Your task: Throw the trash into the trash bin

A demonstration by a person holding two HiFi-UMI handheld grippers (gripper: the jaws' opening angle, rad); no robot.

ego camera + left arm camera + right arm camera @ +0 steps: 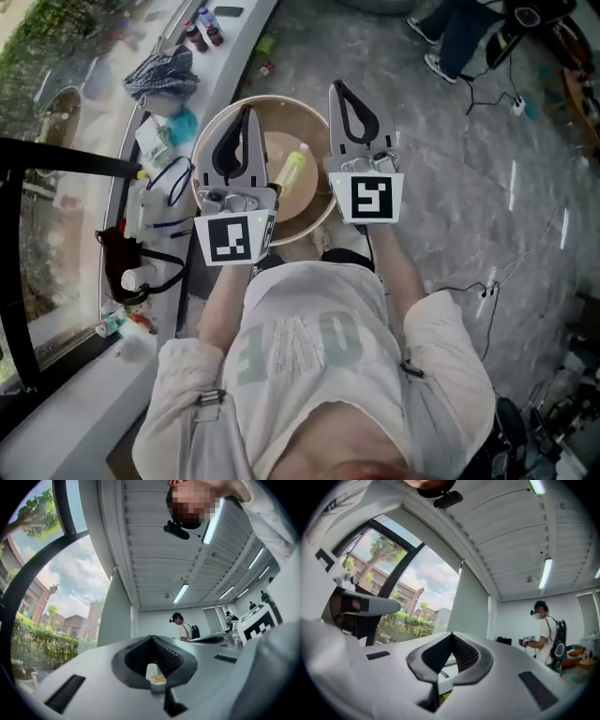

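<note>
A round tan trash bin (281, 101) stands on the floor below me, with a yellow-green bottle (291, 169) lying inside it. Both grippers are held up above the bin, side by side. The left gripper (247, 111) has its jaw tips pressed together and nothing shows between them; in its own view the left gripper (151, 637) points up toward the ceiling. The right gripper (337, 86) is also shut and holds nothing; seen from its own camera, the right gripper (451, 633) faces the window and far wall.
A window ledge (225, 70) runs along the left with bottles (202, 28), a checked cloth (161, 75) and a black bag (131, 262). Another person's legs (459, 33) are at the top right. Cables (487, 291) cross the floor. A person with a backpack (543, 630) stands far off.
</note>
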